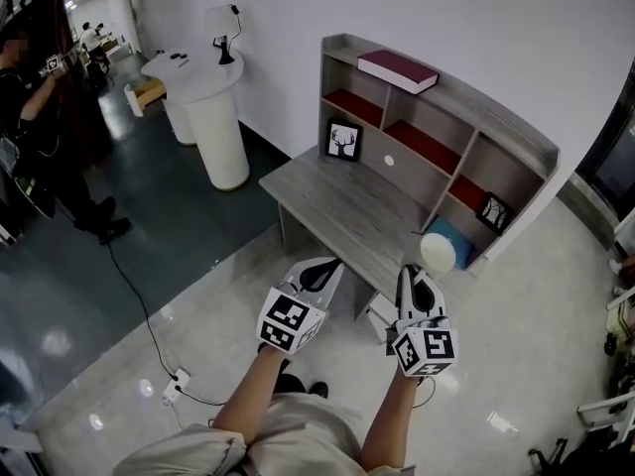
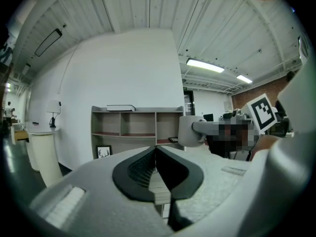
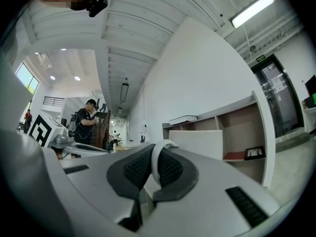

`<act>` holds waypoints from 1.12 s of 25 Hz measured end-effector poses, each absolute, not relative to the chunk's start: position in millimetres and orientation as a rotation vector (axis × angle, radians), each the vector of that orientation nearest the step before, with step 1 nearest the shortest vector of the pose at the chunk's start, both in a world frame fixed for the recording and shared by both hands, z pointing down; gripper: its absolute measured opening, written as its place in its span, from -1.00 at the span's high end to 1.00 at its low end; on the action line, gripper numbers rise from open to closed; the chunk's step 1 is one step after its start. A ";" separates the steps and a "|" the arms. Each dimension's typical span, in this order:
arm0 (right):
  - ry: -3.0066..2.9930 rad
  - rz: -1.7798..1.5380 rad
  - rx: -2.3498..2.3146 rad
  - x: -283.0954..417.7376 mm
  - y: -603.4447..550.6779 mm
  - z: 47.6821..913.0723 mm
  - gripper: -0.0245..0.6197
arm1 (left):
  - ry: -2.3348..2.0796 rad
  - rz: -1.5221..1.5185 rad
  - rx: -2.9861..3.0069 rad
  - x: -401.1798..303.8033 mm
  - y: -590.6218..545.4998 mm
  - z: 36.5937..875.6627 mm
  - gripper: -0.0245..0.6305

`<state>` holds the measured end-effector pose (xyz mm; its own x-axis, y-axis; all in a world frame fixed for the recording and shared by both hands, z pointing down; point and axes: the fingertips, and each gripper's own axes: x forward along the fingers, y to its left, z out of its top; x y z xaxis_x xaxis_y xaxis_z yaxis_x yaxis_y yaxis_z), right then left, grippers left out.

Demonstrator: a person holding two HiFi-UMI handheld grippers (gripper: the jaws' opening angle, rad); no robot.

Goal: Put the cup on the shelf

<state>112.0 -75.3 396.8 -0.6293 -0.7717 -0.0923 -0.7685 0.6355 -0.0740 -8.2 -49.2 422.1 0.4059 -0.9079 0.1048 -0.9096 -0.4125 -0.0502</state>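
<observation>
— Head view first: where is the cup [image 1: 437, 253]?
— Held off the worktop [image 1: 337, 201] at its front right corner, before the lower right compartment of the shelf [image 1: 437, 117]. Seen from above as a pale round shape only; underside and handle hidden behind the right gripper [image 1: 419, 278].
— Better seen in the right gripper view?
— Yes. Handle [image 3: 159, 168] a thin white loop, clamped between the jaws. Body beyond them a plain white wall, covering the middle of the shelf; base cut off by the gripper's own shell.
— And from the left gripper view?
— Cup visible at the right, upright, light grey in that light, handle pointing right into a mosaic patch. Hard to make out more.
— Left gripper [image 1: 319, 274]?
— Jaws pressed together, nothing between them. Raised beside the right one, over the worktop's front edge.
— Around the shelf?
— Dark red book [image 1: 397, 69] flat on top. Framed deer picture [image 1: 343, 140] standing on the worktop at the left. Second small frame [image 1: 493, 212] in the lower right compartment, picture too small to tell.
</observation>
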 end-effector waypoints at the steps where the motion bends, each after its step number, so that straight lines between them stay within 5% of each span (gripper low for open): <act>1: 2.739 -0.050 -1.289 112.0 -78.6 398.8 0.88 | -1.702 0.185 2.609 -10.1 -52.0 423.8 0.89; 28: 2.732 -0.025 -1.361 63.2 -245.3 393.3 0.88 | -1.613 0.088 2.655 -51.5 -235.0 408.1 0.89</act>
